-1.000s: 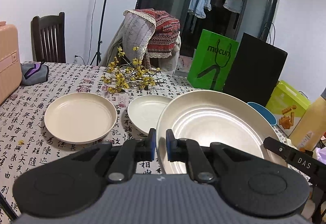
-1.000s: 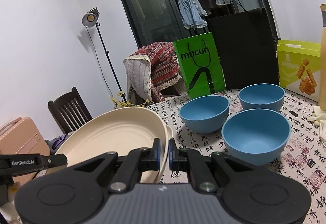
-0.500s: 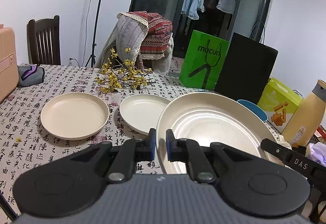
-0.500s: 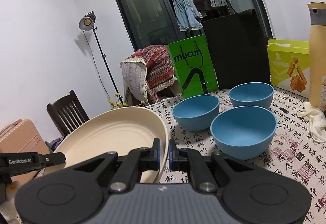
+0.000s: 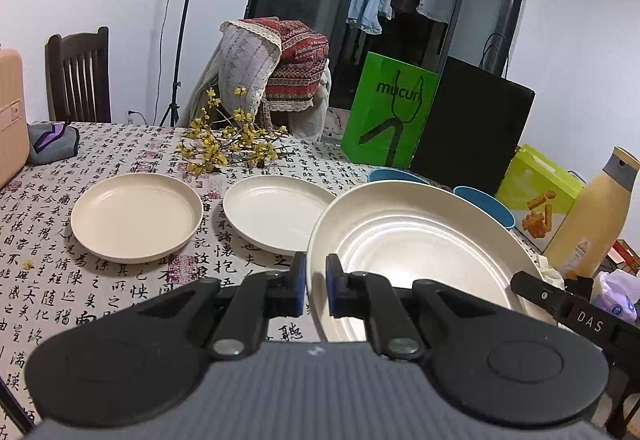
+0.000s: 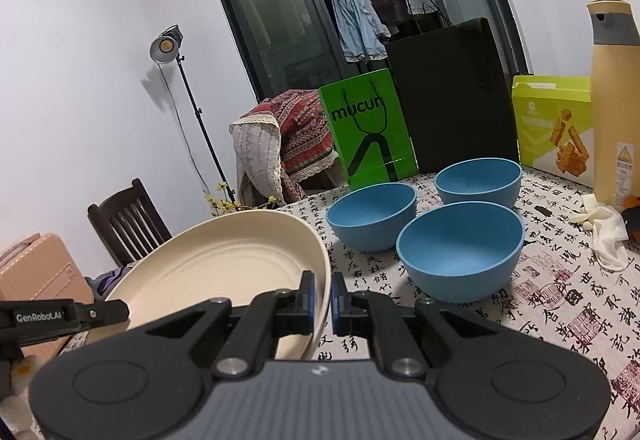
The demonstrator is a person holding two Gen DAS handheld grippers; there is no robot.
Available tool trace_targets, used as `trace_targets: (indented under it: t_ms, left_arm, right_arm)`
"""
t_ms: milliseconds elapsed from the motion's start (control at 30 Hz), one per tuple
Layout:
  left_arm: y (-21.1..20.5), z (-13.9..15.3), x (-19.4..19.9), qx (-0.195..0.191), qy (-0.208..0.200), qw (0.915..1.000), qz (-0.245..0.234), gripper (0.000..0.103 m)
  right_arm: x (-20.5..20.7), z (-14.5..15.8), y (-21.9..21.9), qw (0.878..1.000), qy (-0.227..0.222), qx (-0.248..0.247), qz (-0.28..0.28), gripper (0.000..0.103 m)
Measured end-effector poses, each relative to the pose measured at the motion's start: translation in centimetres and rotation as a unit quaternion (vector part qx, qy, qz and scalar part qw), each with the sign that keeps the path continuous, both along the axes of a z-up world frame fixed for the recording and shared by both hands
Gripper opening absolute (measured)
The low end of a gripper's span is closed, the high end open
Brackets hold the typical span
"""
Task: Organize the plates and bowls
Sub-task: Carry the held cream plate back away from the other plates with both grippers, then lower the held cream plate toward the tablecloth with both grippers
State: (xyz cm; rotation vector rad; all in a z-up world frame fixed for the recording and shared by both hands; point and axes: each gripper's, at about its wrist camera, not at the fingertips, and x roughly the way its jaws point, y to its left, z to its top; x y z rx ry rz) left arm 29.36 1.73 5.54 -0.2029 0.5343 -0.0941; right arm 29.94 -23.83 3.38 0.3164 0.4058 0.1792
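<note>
Both tongs are clamped on the same large round cream plate [image 5: 420, 244]: left tongs [image 5: 316, 278] pinch its left rim, right tongs [image 6: 321, 290] pinch the opposite rim. The plate is carried clear of the table [image 5: 120, 296], tilted, face up and leaning away from the right tongs.

Step in hand, as I read it: two-handed transport of the big plate toward the other plates. Two smaller round cream plates [image 5: 136, 215] [image 5: 280, 213] lie flat on the calligraphy-print cloth, side by side, apart. Three blue round bowls [image 6: 460, 250] [image 6: 372, 213] [image 6: 478, 181] sit clustered on the right, unstacked.

Next move probably needs: level the plate, set it flat, release both sides together. Biggest plate belongs at the bottom, so the small ones likely go on top afterwards.

Orientation: round, no real long axis; the grip line runs rim to rim across its diameter, roughly left-right.
</note>
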Motion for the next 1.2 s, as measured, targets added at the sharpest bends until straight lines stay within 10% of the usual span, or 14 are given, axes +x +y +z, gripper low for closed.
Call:
trace_targets:
  t_ms: [1200]
  left_arm:
    - [-2.7, -2.8, -1.1, -0.013, 0.012, 0.9989, -0.043, 0.01]
  right_arm:
    - [-2.5, -2.7, -3.2, 1.0, 0.004, -0.002, -0.031, 0.008]
